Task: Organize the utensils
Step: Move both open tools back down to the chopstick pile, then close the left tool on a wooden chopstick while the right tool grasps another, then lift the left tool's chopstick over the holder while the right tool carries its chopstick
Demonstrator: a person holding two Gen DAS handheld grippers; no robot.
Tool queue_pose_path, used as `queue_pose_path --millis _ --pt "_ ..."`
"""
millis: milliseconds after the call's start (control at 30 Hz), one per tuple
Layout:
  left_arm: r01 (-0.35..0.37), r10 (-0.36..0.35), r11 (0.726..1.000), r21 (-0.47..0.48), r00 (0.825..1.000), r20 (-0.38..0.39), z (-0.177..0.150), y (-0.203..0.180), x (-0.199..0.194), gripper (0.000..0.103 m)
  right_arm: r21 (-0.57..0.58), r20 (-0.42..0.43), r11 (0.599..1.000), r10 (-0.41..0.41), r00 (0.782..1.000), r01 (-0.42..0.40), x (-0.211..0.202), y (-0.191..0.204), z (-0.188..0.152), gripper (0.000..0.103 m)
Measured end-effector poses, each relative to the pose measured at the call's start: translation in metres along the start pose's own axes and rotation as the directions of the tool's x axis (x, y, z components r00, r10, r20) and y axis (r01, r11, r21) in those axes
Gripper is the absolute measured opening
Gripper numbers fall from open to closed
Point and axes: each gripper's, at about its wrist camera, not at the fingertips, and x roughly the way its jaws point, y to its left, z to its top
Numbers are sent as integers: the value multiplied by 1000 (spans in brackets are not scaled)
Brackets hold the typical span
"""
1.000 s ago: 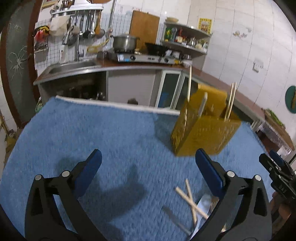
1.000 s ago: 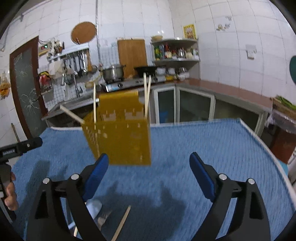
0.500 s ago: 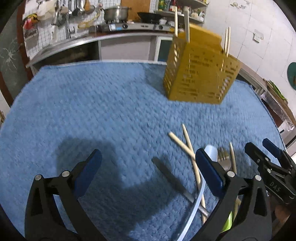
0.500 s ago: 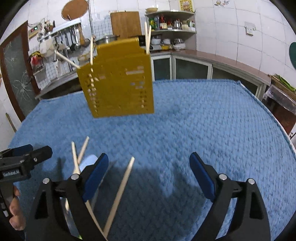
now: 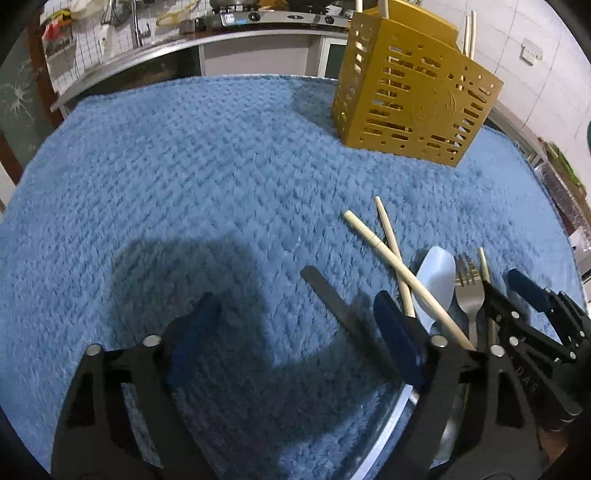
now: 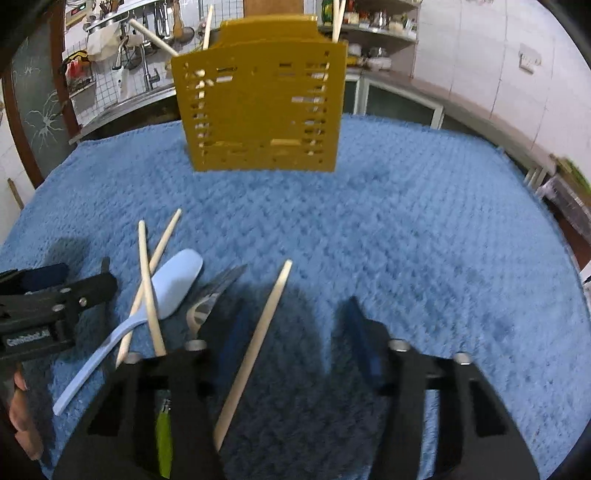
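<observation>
Right hand-held gripper (image 6: 295, 336), closing around a chopstick (image 6: 258, 339) unpinched, hides the fork (image 6: 210, 299) handle.

A fuzzy blue cloth (image 5: 207, 173) covers the table from edge to edge. Behind it runs a kitchen counter (image 5: 207, 40) with a steel edge, and a gas stove (image 5: 255, 14) sits on top. A tap (image 6: 146, 72) stands at the sink, with ladles and other tools hanging from a wire rack (image 6: 162, 22) on the tiled wall (image 6: 480, 44). The white tiles carry a wall socket (image 6: 526, 61). Corner shelves (image 6: 373, 22) hold bottles and jars, though they are too blurred to tell apart. Glass-fronted cabinets (image 6: 399, 101) sit under the counter. At the left, a dark door (image 6: 40, 110) in a brown frame has a cracked pane.
</observation>
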Motion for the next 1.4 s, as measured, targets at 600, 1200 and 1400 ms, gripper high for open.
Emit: queue_pose_path --millis 600,1200,1400 --pt "34 -30 998 56 997 -73 13 -17 2 30 27 -15 996 87 996 -87 3 -1 6 14" --pt "114 -110 991 67 992 -54 25 -16 12 2 76 -9 988 133 991 -132 5 -8 13 11" --pt "146 -145 989 33 989 -35 27 -7 4 2 133 22 976 170 985 -171 -1 -23 15 10"
